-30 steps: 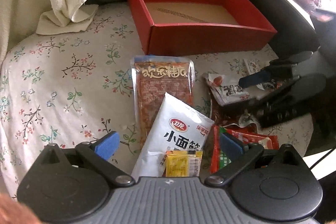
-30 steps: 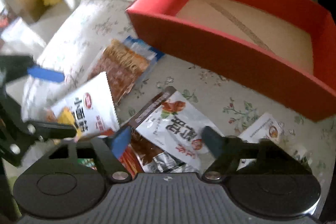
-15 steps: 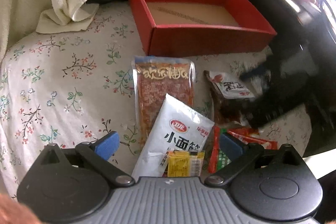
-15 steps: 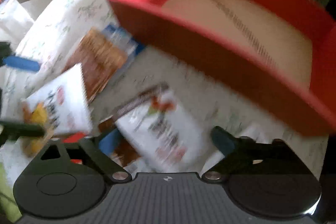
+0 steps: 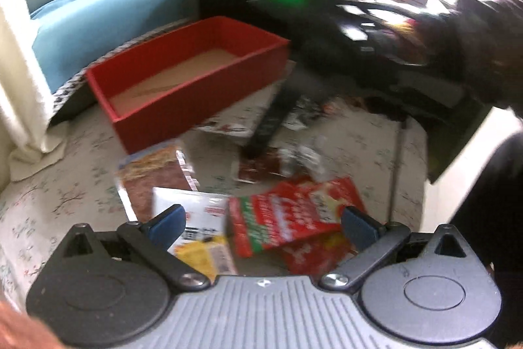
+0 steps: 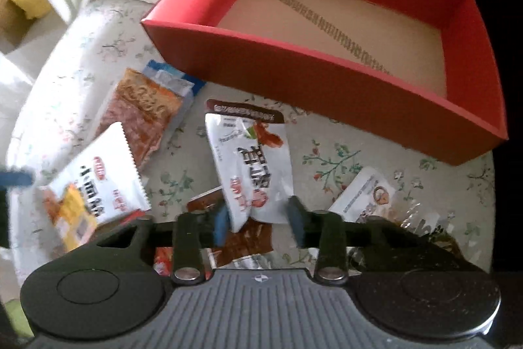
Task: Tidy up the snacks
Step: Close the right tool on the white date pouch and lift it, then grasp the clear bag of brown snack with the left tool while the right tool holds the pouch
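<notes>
Now | red box [image 6: 330, 77]: bare inside | right gripper [image 6: 258, 219]: pinching white snack packet [image 6: 251, 165] | left gripper [image 5: 261, 223]: spread

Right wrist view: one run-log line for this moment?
right tongs: shut on white snack packet | left tongs: open, over loose packets | red box: no snacks inside

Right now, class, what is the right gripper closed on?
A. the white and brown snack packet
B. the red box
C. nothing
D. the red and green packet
A: in the right wrist view, the right gripper pinches the lower end of the white and brown snack packet between its fingers.
</notes>
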The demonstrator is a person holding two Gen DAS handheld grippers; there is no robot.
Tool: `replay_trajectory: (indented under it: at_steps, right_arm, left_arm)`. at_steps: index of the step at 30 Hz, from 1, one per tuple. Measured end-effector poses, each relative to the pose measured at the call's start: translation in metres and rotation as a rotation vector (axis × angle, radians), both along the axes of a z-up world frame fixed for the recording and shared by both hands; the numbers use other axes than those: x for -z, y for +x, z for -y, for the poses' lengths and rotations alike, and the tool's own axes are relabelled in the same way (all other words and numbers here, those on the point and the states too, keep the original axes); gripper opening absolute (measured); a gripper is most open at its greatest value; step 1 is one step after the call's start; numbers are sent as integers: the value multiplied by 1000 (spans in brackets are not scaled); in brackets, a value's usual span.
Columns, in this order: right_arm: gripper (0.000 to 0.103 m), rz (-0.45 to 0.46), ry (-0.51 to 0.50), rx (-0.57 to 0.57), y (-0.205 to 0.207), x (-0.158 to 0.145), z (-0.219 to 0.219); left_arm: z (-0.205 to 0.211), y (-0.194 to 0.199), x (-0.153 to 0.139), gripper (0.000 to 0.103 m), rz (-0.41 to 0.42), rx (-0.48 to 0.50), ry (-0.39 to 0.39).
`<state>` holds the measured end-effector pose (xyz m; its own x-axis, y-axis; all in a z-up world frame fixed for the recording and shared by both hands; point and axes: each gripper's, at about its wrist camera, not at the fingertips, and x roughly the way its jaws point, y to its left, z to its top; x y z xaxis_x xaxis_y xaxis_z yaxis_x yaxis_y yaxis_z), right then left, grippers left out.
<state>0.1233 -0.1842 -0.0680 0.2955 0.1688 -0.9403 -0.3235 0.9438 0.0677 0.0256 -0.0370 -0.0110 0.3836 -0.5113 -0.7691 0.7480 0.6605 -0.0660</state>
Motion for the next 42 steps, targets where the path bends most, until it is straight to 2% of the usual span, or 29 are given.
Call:
replay_trajectory:
  at_steps: [1, 3, 6, 8, 9, 11, 12, 14, 16, 19, 23, 27, 29, 33, 36, 38, 39, 42]
  right_arm:
    - [72, 3, -8, -3, 3, -3, 3]
    - [82, 2, 3, 14, 17, 3, 4]
    - [83, -3, 53, 32, 33, 9, -2]
    - [90, -38, 83, 32, 43, 13, -4]
    - [91, -20, 65, 36, 46, 15, -6]
    - [89, 6, 2, 22, 50, 19, -12]
    - [84, 8, -4, 28, 49, 18, -11]
    - [64, 19, -15, 59, 49, 13, -3]
    - [58, -6, 46, 113, 49, 10, 13]
    - [56, 0, 67, 160, 40, 10, 24]
    - [55, 39, 150, 233, 16, 6, 37]
    - [55, 90, 208, 258, -9, -10, 43]
    - [55, 111, 244, 266, -14, -16, 48]
    - [55, 135, 285, 266, -18, -23, 52]
    - [55, 156, 314, 261, -27, -32, 57]
    - [55, 186, 356, 269, -41, -45, 66]
    - [55, 210, 388, 280, -50, -52, 73]
    - [56, 280, 449, 317, -77, -69, 95]
  left_arm:
    - [1, -3, 0, 97, 4, 5, -1]
    - [3, -2, -1, 97, 5, 7, 4]
    - [0, 5, -1, 97, -26, -8, -8]
    - [-3, 8, 0, 97, -51, -17, -20]
    - [-4, 10, 0, 97, -58, -17, -23]
    - [-7, 12, 3, 97, -60, -22, -12]
    - [-7, 13, 4, 97, -64, -28, -6]
    - [-7, 16, 5, 97, -80, -27, -10]
    - [-7, 13, 3, 97, -72, -16, -14]
    - [-4, 4, 0, 97, -33, 19, -4]
    - [-1, -9, -6, 97, -2, 91, -12]
    - [3, -27, -9, 97, -22, 175, 1]
    - [9, -41, -7, 97, -13, 246, 55]
    - [27, -72, 2, 97, 78, 416, 222]
    - [38, -81, 17, 97, 73, 499, 297]
    - [42, -79, 23, 96, 48, 499, 328]
    - [41, -77, 22, 96, 29, 487, 317]
    - [31, -69, 4, 96, -40, 412, 221]
